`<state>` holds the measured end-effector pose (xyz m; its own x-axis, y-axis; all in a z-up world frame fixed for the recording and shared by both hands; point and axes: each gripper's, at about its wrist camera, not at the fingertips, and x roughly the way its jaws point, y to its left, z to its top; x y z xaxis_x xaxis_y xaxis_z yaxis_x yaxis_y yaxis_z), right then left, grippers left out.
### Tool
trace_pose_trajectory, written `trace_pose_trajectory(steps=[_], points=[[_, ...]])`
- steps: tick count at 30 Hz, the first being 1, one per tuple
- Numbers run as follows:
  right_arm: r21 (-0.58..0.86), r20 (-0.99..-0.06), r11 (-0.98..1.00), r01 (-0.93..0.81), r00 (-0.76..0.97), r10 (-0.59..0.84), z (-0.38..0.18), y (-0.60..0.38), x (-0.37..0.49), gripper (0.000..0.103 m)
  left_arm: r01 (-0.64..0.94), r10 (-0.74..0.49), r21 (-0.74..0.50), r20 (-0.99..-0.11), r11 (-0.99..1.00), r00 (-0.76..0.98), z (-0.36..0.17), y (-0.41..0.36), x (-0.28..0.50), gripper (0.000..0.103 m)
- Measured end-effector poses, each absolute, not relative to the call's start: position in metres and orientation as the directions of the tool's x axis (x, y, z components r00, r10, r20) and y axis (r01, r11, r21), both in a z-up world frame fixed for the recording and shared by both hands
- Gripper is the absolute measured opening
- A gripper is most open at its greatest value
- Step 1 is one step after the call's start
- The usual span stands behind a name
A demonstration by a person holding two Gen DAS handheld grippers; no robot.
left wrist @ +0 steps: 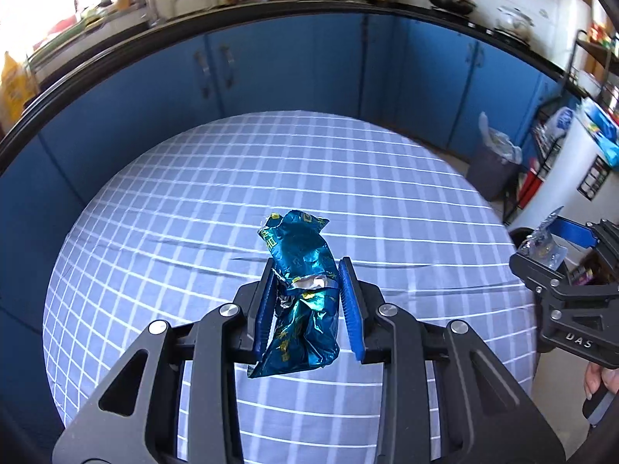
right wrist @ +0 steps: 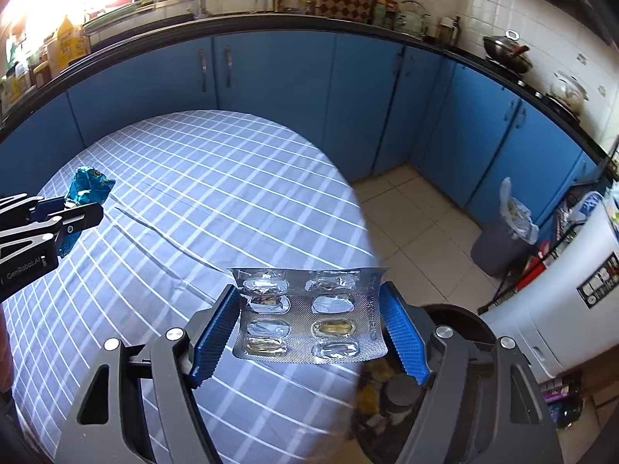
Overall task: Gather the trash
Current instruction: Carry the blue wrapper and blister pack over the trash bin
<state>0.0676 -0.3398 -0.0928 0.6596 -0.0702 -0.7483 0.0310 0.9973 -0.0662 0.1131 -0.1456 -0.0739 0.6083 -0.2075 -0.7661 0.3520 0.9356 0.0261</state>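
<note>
My left gripper (left wrist: pixel 307 270) is shut on a crumpled teal foil wrapper (left wrist: pixel 300 294), held above the round table with the blue checked cloth (left wrist: pixel 193 212). My right gripper (right wrist: pixel 309 301) is shut on a silver blister pack (right wrist: pixel 309 313) with several mostly emptied pockets, held near the table's right edge. Below the right gripper a black bin (right wrist: pixel 456 321) with trash inside shows partly. The left gripper (right wrist: pixel 73 208) with the wrapper (right wrist: pixel 87 189) also appears at the left in the right wrist view. The right gripper (left wrist: pixel 557 247) with the blister pack (left wrist: pixel 543 245) appears at the right in the left wrist view.
Blue kitchen cabinets (left wrist: pixel 309 69) under a dark counter curve behind the table. A grey bin with a plastic liner (right wrist: pixel 503 239) stands on the tiled floor at the right, beside a white appliance (right wrist: pixel 572 294). A hand (left wrist: pixel 599 381) holds the right gripper's handle.
</note>
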Motion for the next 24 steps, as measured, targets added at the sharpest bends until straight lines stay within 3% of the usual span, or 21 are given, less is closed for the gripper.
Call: trace_pose_trajectory(steps=[24], points=[[0.015, -0.756, 0.982, 0.19, 0.645, -0.113, -0.118, -0.456, 0.031, 0.072, 0.516, -0.261, 0.074, -0.796, 0.854, 0.546, -0.083, -0.281, 0.096, 0.033]])
